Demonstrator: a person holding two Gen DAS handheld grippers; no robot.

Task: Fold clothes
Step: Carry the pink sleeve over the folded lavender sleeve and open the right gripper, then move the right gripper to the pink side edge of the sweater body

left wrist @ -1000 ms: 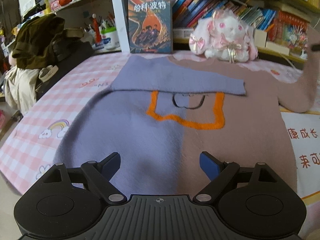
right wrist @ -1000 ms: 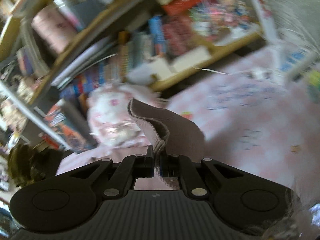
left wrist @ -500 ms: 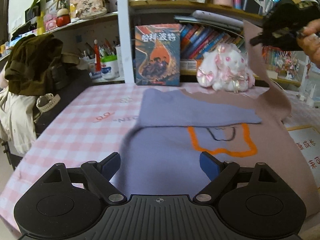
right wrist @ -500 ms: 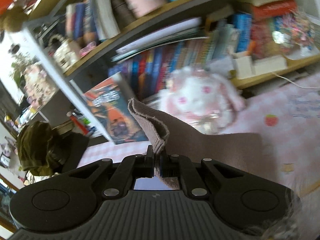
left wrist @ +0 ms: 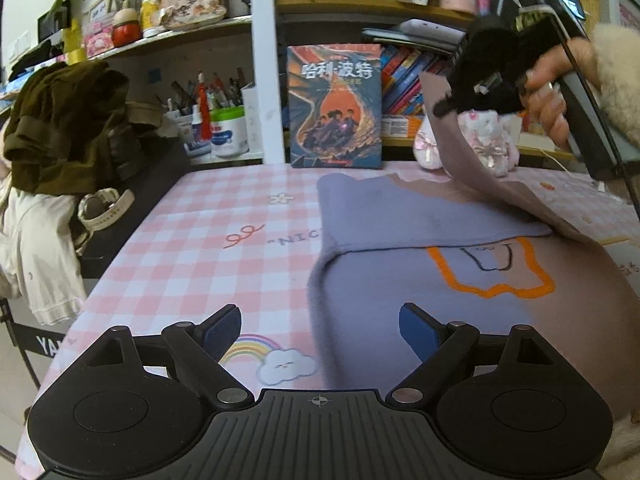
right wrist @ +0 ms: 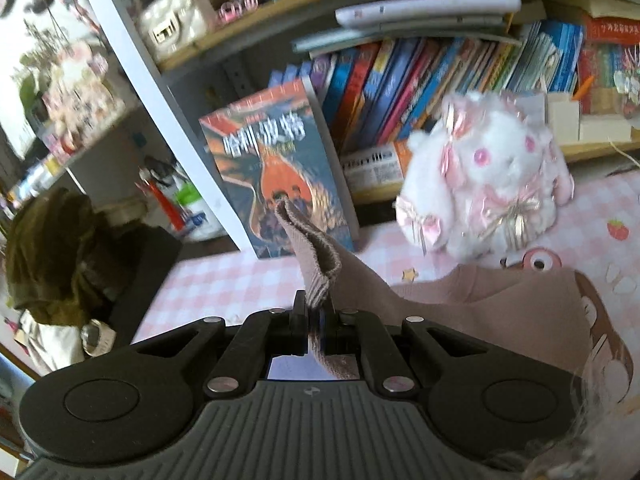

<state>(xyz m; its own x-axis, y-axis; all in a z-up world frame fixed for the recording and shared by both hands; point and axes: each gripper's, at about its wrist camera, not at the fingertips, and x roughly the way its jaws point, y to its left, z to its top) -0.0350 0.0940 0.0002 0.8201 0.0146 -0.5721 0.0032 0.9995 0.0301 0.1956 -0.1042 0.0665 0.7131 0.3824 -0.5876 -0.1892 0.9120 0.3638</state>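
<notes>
A two-tone sweater (left wrist: pixel 400 300), lilac on the left and dusty pink on the right with an orange outline on its chest, lies on the pink checked tablecloth (left wrist: pixel 208 240). Its lilac sleeve (left wrist: pixel 420 216) is folded across the chest. My right gripper (right wrist: pixel 317 312) is shut on the cuff of the pink sleeve (right wrist: pixel 312 256) and holds it up in the air; in the left wrist view that sleeve (left wrist: pixel 464 160) rises from the table to the right gripper (left wrist: pixel 448 100), held by a hand. My left gripper (left wrist: pixel 320 328) hovers open over the sweater's lower left edge, holding nothing.
At the table's back stand an upright book (left wrist: pixel 334 106), a white and pink plush rabbit (right wrist: pixel 484 176) and full bookshelves (right wrist: pixel 440 72). A dark green jacket (left wrist: pixel 60 120) and a watch (left wrist: pixel 102 208) hang over a chair at the left. A pot of pens (left wrist: pixel 224 128) stands behind.
The right gripper has carried the pink sleeve up and leftward over the sweater. The left gripper has drawn back and shifted left, still open.
</notes>
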